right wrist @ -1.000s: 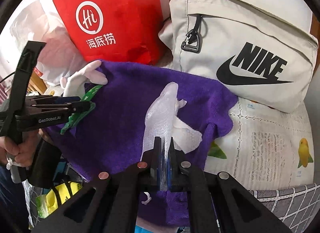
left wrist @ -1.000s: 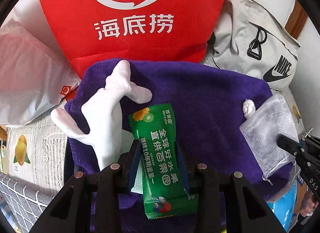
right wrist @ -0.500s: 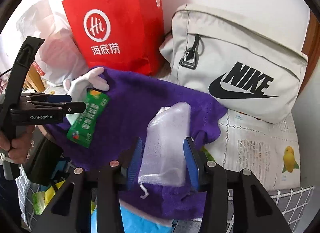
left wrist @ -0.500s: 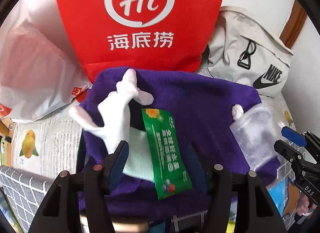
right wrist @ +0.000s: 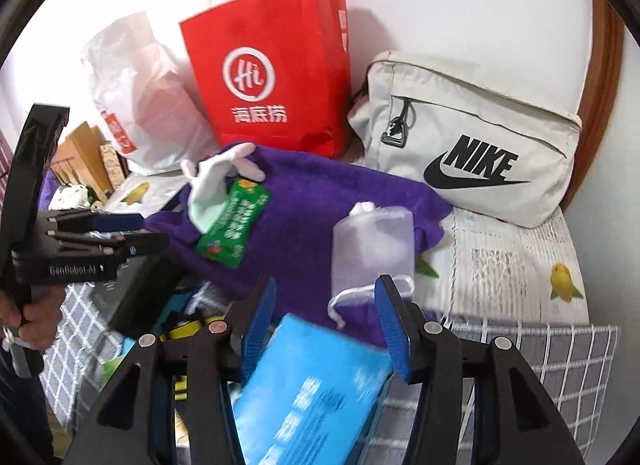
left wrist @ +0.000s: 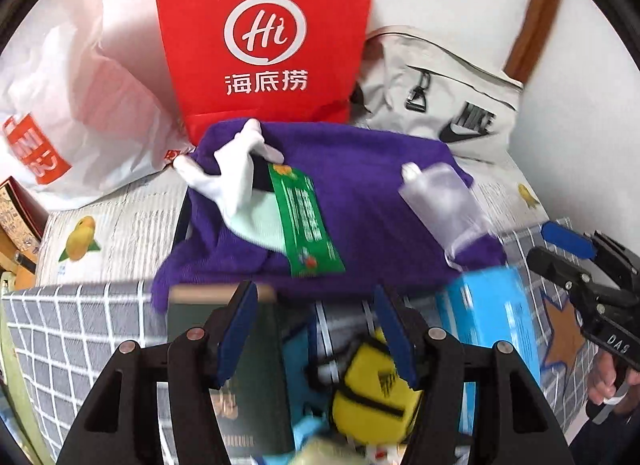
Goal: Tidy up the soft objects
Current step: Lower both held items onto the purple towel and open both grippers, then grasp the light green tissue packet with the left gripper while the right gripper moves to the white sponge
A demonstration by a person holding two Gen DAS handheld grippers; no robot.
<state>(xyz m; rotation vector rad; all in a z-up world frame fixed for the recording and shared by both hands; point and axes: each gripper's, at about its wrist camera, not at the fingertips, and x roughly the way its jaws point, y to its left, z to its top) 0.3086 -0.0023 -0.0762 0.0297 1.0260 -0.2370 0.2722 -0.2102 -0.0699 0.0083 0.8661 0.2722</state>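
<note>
Showing yellow pouch only leftward, perhaps blurred, Nike bag clearer rightward

Along the back wall we see a red paper bag, a white plastic bag and a beige sling bag closing off the far edge. The purple towel carries a white glove, green packet and mesh pouch, with bare towel between them. The right edge, by the fruit-print cloth, lies open. Near us a blue box crowds the front.
</note>
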